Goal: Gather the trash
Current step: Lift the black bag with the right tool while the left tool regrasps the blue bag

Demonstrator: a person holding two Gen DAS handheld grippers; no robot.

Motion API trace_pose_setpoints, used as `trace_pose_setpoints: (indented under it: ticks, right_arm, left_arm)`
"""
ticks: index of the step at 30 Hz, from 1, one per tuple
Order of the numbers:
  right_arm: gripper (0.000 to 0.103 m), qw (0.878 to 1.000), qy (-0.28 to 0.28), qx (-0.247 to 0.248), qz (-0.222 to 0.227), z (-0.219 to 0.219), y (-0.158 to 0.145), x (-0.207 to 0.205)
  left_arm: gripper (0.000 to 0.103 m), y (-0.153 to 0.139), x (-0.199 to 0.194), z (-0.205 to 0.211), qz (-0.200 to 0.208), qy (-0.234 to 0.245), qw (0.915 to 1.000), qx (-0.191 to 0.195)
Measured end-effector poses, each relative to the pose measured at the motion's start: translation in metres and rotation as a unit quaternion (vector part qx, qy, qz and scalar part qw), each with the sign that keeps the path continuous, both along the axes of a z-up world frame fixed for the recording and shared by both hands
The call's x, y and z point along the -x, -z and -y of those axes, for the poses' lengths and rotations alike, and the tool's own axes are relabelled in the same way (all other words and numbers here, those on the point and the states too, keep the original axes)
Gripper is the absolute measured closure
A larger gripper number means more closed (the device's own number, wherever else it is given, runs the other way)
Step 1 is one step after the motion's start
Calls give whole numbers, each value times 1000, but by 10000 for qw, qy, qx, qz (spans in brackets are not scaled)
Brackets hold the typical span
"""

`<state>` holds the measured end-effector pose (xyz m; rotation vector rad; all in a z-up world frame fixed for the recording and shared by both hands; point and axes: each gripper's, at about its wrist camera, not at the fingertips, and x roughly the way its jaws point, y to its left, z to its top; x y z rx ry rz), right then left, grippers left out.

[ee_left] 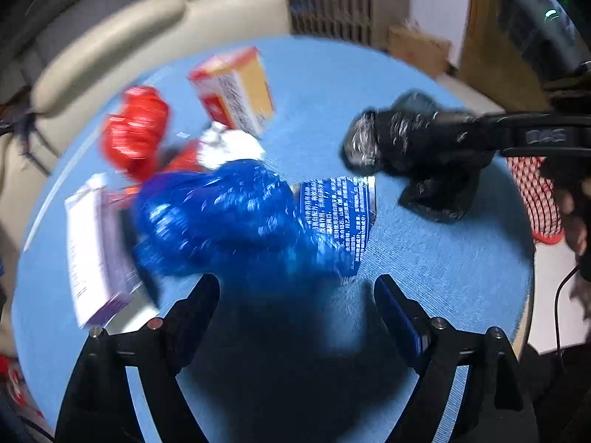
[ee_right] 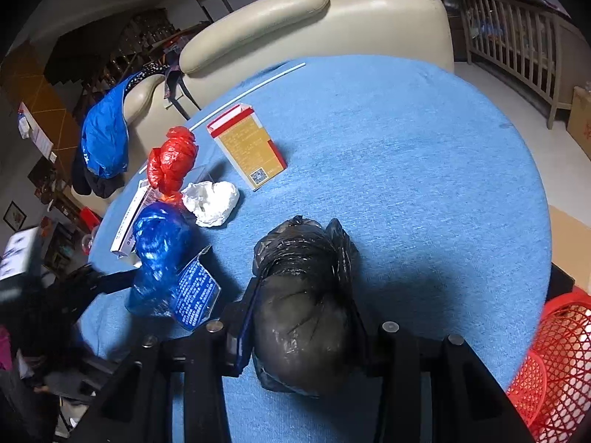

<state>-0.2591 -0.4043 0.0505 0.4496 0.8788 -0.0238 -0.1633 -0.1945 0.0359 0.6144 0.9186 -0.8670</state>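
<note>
Trash collecting on the round blue cloth-covered surface (ee_right: 406,147), with the right tongs (ee_right: 306,317) clamping a crumpled black plastic bag (ee_right: 306,295) and the left tongs (ee_left: 295,288) standing wide and empty.

The left tongs are hovering just short of the shiny blue crinkled plastic bag (ee_left: 221,217), nothing between the pads; closing on its bulky middle, not the loose printed flap, is likely giving the surer grip on such slippery film. The black bag is sitting low over the cloth, near the red mesh plastic basket (ee_right: 557,350) at the edge. Beyond are lying a red crumpled bag (ee_right: 171,158), a white paper wad (ee_right: 212,201) and an orange-and-red cardboard carton (ee_right: 247,147).
</note>
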Motion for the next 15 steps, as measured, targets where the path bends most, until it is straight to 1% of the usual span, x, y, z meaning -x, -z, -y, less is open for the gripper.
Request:
trace_pose_setpoints:
  ticks: [2,3,4,5,6,7,9,11,12,13,14,15]
  right_arm:
    - [57,10000,16,-41,-15,2,1,1]
    - [55,10000,4,-55,-37,3,2,1]
    - [51,10000,-11,-71,-68,4,3,0]
    - [47,9999,-23,-83,-85,5,3,0]
    - [40,9999,-45,-96,-96,5,4,-1]
    - [38,9998,-103,-108,-111,4,6,-4]
    - [38,9997,-210,-39,-149,0,8,-7]
    - [39,9995,-263,57,-176,-5,12,-12]
    - [42,9994,-289,58,-186,-7,13,-13]
    - [58,9993,-319,85,-179,-10,14,-14]
    - [62,9992,-345,113,-181,-12,14,-14]
    - [62,9992,-339,130,-160,-14,13,-12]
  left_arm:
    - [17,-2,-10,2,-103,-102,9999,87]
    - [17,-9,-13,-4,-220,-233,9991,287]
    - [17,-16,-14,-13,-322,-319,9978,493]
    - [17,-22,-13,-26,-474,-446,9948,780]
    - [17,-27,-16,-31,-568,-569,9923,939]
    - [17,-30,-16,-42,-655,-750,9890,1095]
    - [17,-35,-11,-59,-684,-1157,9828,1269]
    - [17,-42,-14,-63,-618,-1484,9766,1426]
    - [17,-47,-18,-62,-625,-1627,9724,1550]
    - [17,-52,-19,-58,-651,-1750,9683,1657]
    - [17,-53,-22,-55,-673,-1905,9640,1728]
    - [17,-55,-28,-49,-734,-2118,9573,1826]
